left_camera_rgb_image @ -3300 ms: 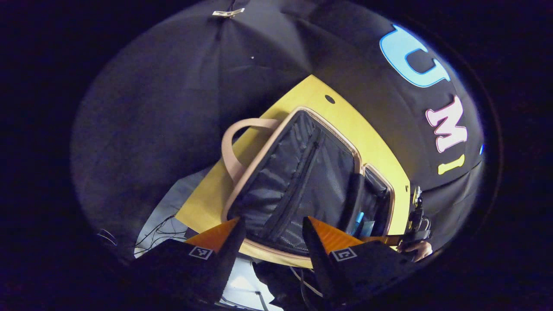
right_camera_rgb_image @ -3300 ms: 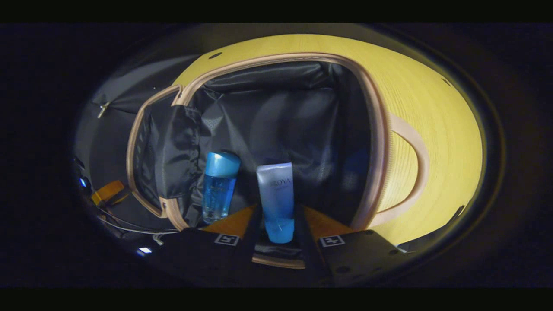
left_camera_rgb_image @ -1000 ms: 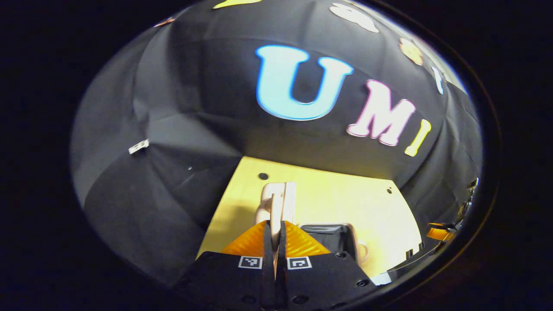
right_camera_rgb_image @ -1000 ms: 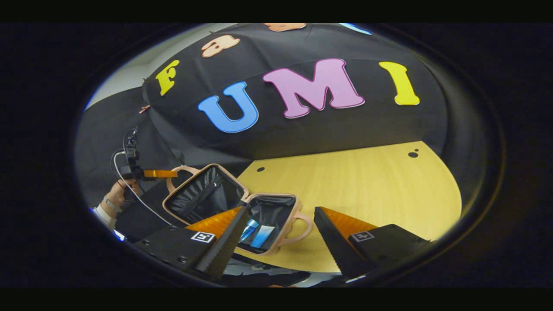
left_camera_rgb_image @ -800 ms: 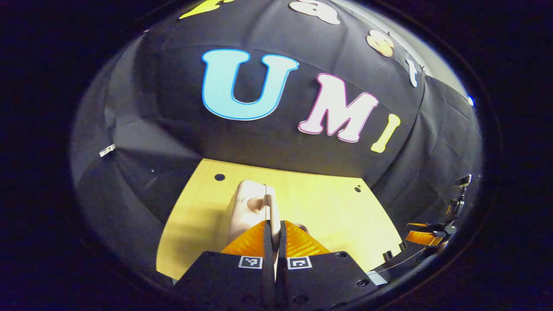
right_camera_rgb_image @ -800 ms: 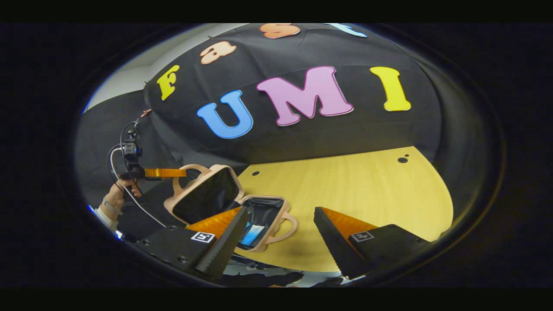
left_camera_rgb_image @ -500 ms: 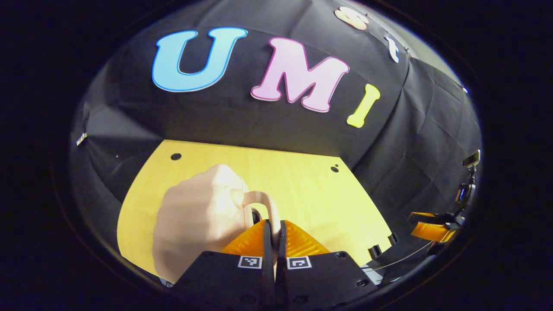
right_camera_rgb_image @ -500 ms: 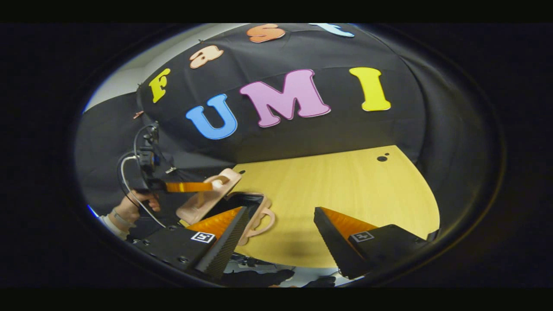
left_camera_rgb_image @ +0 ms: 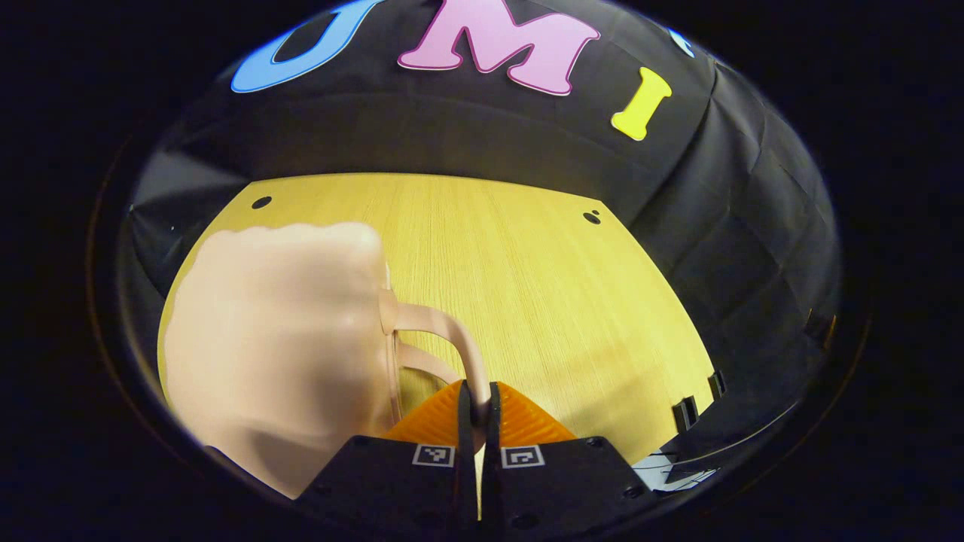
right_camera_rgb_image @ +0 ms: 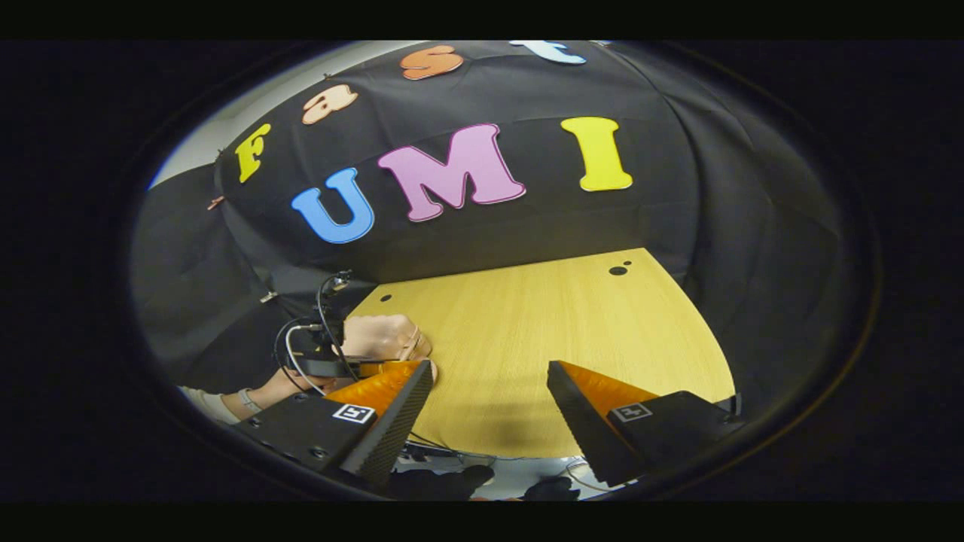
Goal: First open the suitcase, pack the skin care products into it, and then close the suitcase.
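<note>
Now the suitcase (left_camera_rgb_image: pixel 279 346) is seen closed on the wooden table (left_camera_rgb_image: pixel 542 301), whereas half a second earlier its lid was held partly raised and one second earlier the skin care products were visible inside the open shell. The left gripper (left_camera_rgb_image: pixel 476 399) is kept clamped on the upper handle (left_camera_rgb_image: pixel 444 335) at the suitcase's right edge, both fingers pressed against it. The right gripper (right_camera_rgb_image: pixel 489 391) is held with its fingers spread wide above the table, to the right of the suitcase (right_camera_rgb_image: pixel 380 336), with nothing between them.
</note>
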Motion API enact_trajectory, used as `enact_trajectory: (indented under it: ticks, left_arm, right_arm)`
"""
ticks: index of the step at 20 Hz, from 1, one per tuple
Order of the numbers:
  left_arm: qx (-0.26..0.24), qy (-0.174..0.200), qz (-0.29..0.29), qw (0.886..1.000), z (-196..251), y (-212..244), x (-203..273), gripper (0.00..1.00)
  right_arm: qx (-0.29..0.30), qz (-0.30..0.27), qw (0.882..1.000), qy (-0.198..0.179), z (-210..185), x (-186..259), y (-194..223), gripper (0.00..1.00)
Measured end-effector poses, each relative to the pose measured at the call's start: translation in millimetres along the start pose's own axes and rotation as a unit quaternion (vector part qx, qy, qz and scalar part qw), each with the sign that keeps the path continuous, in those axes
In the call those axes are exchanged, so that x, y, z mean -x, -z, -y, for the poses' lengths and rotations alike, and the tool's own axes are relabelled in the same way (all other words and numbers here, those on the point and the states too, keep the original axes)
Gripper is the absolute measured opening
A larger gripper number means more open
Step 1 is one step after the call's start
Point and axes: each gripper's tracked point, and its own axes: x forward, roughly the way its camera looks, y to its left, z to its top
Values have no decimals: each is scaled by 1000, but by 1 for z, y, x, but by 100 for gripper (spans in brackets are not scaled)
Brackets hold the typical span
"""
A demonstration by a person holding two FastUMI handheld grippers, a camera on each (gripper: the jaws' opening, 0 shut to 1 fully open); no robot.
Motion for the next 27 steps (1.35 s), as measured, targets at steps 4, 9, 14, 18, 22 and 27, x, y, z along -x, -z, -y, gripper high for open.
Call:
enact_trajectory:
  ticks: [4,9,14,18,22,27]
  left_arm:
    - [-13,-20,31,999,-4,-15,11,29]
    - [-91,-54,150,983,-2,-86,79,89]
    - [-157,-80,278,944,36,-168,181,93]
    - [-128,-52,346,928,70,-203,240,93]
    - [-135,-61,403,903,70,-218,280,95]
    - [-107,-70,414,901,62,-213,282,95]
  right_arm:
    - [30,15,999,17,1,-9,-1,97]
    - [75,95,992,41,-10,-13,-49,97]
    - [151,198,967,55,-51,7,-130,97]
    - [157,263,951,52,-81,23,-176,98]
    - [131,275,951,42,-87,24,-187,98]
    - [163,281,945,39,-90,23,-185,98]
